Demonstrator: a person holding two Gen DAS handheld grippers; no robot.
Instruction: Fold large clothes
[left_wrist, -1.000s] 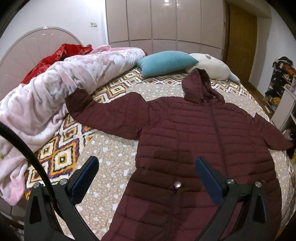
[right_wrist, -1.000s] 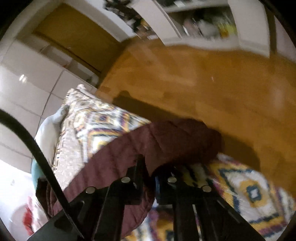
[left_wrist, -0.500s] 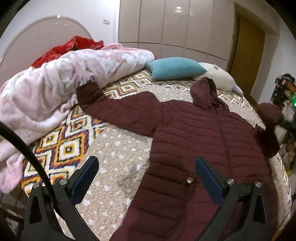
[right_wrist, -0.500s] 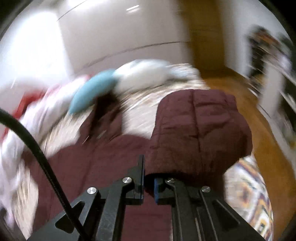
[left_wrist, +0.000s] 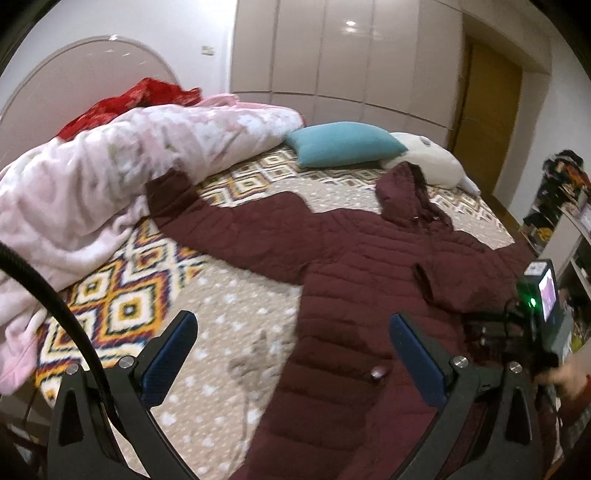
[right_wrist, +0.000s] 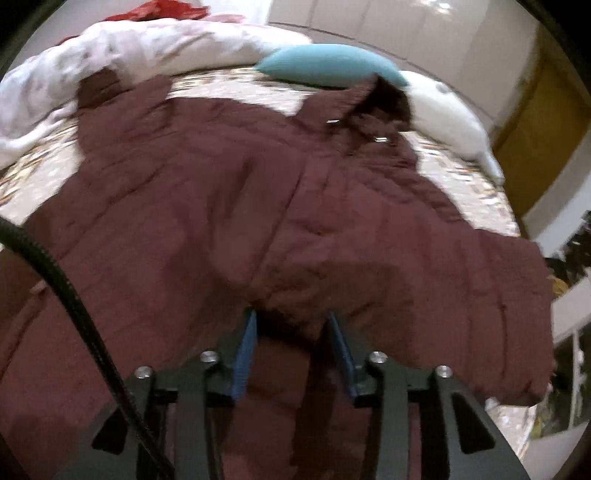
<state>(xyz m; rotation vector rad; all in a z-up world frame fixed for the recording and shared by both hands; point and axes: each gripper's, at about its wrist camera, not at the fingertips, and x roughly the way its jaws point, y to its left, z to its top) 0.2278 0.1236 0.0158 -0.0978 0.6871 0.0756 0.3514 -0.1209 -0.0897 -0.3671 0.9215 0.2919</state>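
1. A maroon quilted hooded jacket (left_wrist: 362, 266) lies spread front-up on the bed (left_wrist: 236, 306), its hood towards the pillows and one sleeve stretched out to the far side, the cuff touching a heaped pink floral duvet (left_wrist: 110, 173).

2. The left gripper (left_wrist: 291, 354) hangs above the near part of the bed with its jaws standing wide apart and nothing between them. The jacket's lower body lies beyond and under its right-hand finger, and bare spotted bedcover lies under its left-hand one.

3. The right gripper (right_wrist: 291, 343) points down at the jacket's chest. Its jaws have just been opening and now stand part-way apart. The folded-in sleeve (right_wrist: 424, 295) lies across the jacket's front, its cuff end in the gap just ahead of the blue pads (right_wrist: 245, 354). The blur keeps me from saying whether the pads touch the cloth, though they do not look pressed on it.

4. From the left gripper's side, the right gripper's body and its small lit screen (left_wrist: 546, 295) show off to the right of the left jaws, with a hand (left_wrist: 565, 376) behind it.

5. Beyond both jaws, at the head of the bed, sit a teal pillow (left_wrist: 343, 147) and a white plush toy (left_wrist: 432, 162); a red cloth (left_wrist: 129, 99) tops the duvet.
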